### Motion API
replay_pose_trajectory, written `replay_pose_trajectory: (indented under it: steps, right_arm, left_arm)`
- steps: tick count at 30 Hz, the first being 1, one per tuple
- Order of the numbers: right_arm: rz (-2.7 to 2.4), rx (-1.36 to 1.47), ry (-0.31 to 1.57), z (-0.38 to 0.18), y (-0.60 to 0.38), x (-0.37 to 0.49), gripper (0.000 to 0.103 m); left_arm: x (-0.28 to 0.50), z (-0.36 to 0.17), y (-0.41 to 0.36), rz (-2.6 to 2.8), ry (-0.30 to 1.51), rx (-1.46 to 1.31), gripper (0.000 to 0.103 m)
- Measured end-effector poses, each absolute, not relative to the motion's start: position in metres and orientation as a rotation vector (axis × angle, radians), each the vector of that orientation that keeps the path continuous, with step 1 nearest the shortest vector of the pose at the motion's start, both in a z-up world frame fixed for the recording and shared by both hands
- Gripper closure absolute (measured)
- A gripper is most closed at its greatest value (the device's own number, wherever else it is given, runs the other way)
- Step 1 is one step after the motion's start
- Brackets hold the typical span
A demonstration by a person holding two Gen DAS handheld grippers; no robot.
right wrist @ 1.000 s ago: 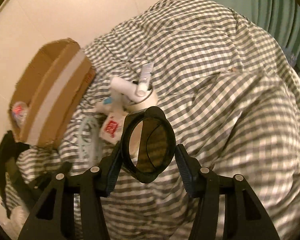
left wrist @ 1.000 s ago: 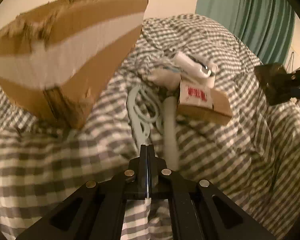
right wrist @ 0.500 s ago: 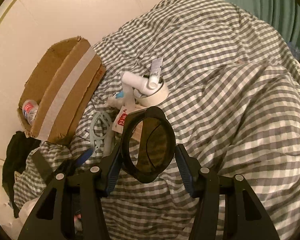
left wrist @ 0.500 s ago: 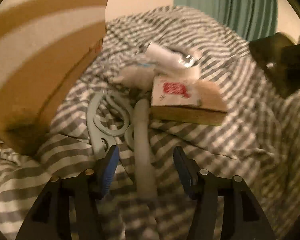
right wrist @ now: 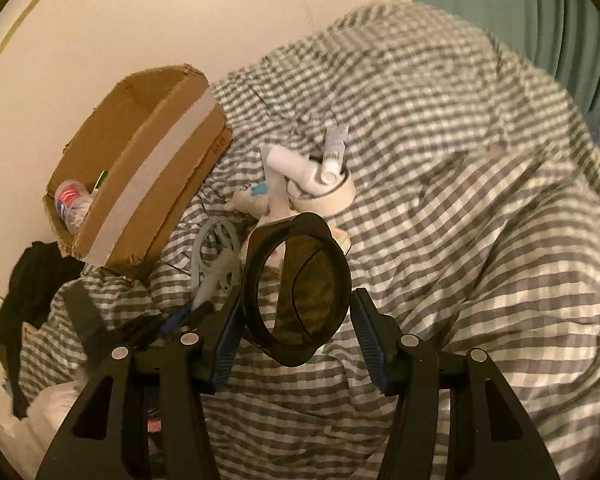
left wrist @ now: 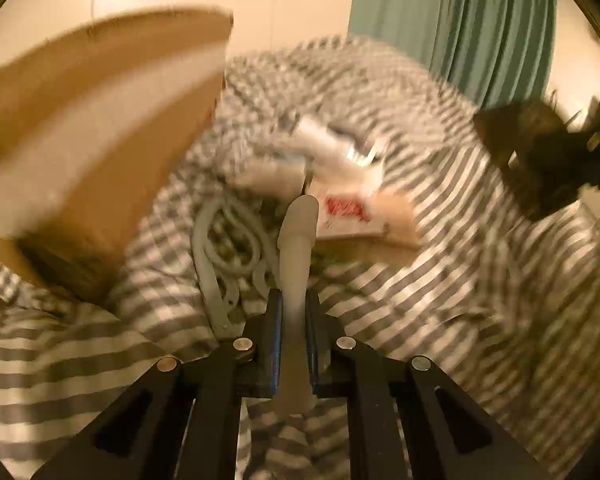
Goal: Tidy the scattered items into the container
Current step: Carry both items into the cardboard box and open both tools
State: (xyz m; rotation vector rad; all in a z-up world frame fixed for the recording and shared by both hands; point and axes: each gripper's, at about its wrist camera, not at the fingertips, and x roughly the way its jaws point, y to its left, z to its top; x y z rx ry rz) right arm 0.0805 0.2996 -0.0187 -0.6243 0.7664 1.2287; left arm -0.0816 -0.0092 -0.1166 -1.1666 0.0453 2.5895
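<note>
- the left claw (left wrist: 291, 312) is clamped on a pale grey rod (left wrist: 296, 240); its blue pads press both sides near the rod's near end, and most of the rod sticks out forward past the tips.
- the right claw (right wrist: 298, 320) carries a dark tinted ring (right wrist: 296, 292); the pad on one side touches the ring's rim, but the other pad appears to stand off from it, so i cannot tell how firmly it is gripped.
- just beyond the rod lie a pale loop thing (left wrist: 228, 240), a small box with a red label (left wrist: 348, 216), white tubes (right wrist: 296, 168) and a tape roll (right wrist: 332, 200), all bunched together on the checked duvet (right wrist: 460, 160).
- the carton (right wrist: 140, 168), the container, sits at the left on the duvet by the wall, with a bottle (right wrist: 70, 200) already inside; it is near the pile but apart from both claws.
- risk: the rod is held near one end, so i judge it may pivot or slip in the pads on a quick swing; the left view is blurred, which hints at speed.
- risk: the rod's far tip seems close to the box and loop thing, and could snag or drag them.
- risk: the ring may drop if that side has no real contact.
- risk: the carton rests on soft bedding and could tip if its wall is knocked.
</note>
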Motion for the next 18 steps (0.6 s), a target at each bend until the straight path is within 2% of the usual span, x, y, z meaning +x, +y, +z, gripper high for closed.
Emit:
replay_pose_trajectory:
  steps: [9,14,18]
  right_arm:
    - [1.32,-0.606,0.634,0.014,0.278,0.028,0.051]
    - [1.426,-0.612,0.531,0.051,0.307,-0.017,0.051]
    - [1.528,-0.635,0.451,0.071,0.35,-0.055,0.051]
  left_arm:
    - [-0.066,-0.007,-0.047,2.713,-0.05,-0.907,0.093]
    - [-0.097,0.052,-0.083,2.809,-0.07,-0.804,0.093]
    - [-0.129,0.072,-0.117,2.896,-0.082,-0.743,0.093]
